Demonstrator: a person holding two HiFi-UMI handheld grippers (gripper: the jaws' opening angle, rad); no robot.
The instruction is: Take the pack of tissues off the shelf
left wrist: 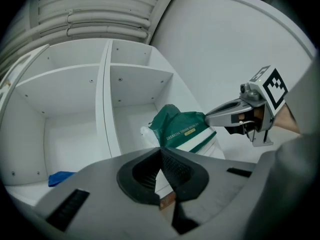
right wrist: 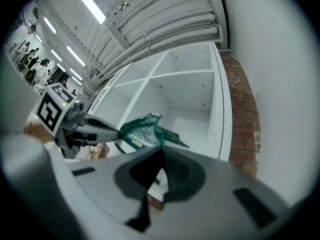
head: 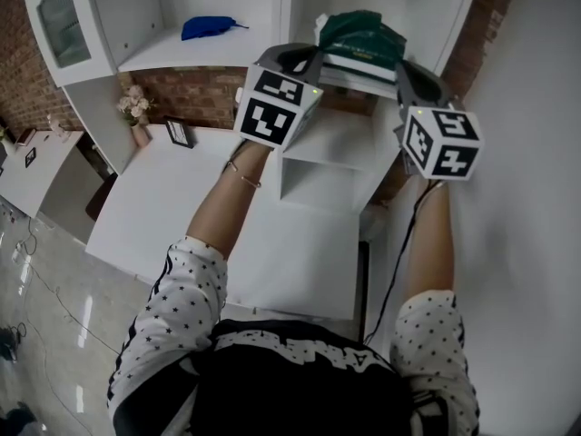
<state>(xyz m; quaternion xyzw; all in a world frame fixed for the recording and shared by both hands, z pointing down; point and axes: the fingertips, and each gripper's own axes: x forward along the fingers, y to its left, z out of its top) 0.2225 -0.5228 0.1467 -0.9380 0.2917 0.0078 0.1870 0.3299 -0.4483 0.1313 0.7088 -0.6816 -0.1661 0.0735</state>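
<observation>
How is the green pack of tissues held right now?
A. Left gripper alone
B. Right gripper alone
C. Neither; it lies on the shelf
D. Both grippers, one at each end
D: the left gripper and the right gripper each pinch one end of the pack of tissues.

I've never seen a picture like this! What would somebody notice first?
The dark green pack of tissues jumps out first, up by the white shelf, with the left claw pinching one end and the right claw pinching the other. Next come the black-and-white patterned cubes riding on the claws. Then there's a blue thing lying alone on the shelf further left.
</observation>
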